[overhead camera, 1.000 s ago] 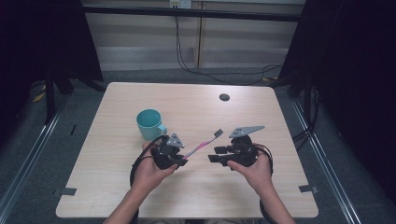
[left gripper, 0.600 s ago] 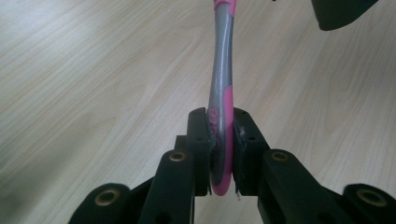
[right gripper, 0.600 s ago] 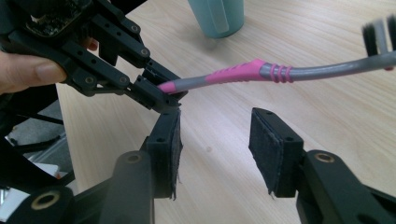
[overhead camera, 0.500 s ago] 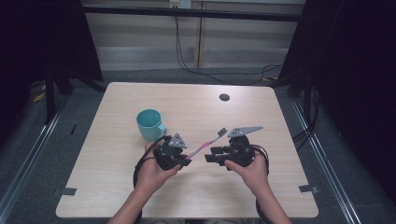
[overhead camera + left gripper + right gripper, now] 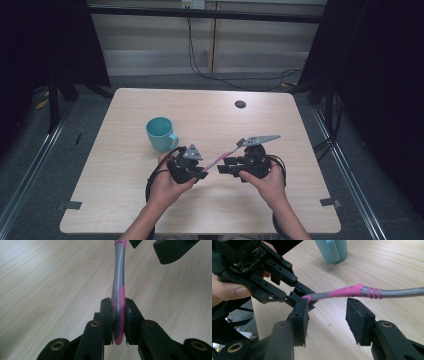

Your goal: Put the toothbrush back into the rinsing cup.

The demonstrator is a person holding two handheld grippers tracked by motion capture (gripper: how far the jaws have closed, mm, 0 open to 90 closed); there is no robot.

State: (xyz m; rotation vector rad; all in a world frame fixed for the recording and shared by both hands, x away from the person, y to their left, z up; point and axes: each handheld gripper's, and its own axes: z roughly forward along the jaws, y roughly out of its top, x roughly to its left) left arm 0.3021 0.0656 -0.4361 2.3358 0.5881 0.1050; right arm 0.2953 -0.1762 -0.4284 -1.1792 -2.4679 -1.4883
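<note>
Pink-and-grey plastic toothbrush (image 5: 223,156) is held off the light wood tabletop (image 5: 280,120), near-centre of the scene. Its long axis runs from near-left up to far-right, bristle head (image 5: 240,142) at the far-right end. Handle end sits between the fingers (image 5: 107,315) of the left gripper (image 5: 199,172), clenched on it: in the left gripper view both pads press the pink butt of the handle from either side, shaft pointing straight away from the gripper.

The right gripper (image 5: 327,321) is released, nothing between its pads. In the right gripper view its two fingers (image 5: 359,323) stand apart just below the pink ribbed mid-section, toothbrush shaft crossing left-to-right above the gap, not touching either pad as far as I can tell. So the shaft lies across the right gripper's opening, roughly square to its fingers; the right hand (image 5: 267,180) is the nearer free one for a second grasp, probably a hand-over. The move would be a short rise onto the mid-handle, then closing.

Containers: one teal ceramic mug (image 5: 161,133) stands upright on the tabletop, far-left of the left gripper, near but apart from it, handle towards the near-right. Inside looks empty, though the high view is small and soft. The toothbrush head points away from the mug.

A small dark round disc (image 5: 240,104) lies far-centre-right on the tabletop, well apart from everything.
</note>
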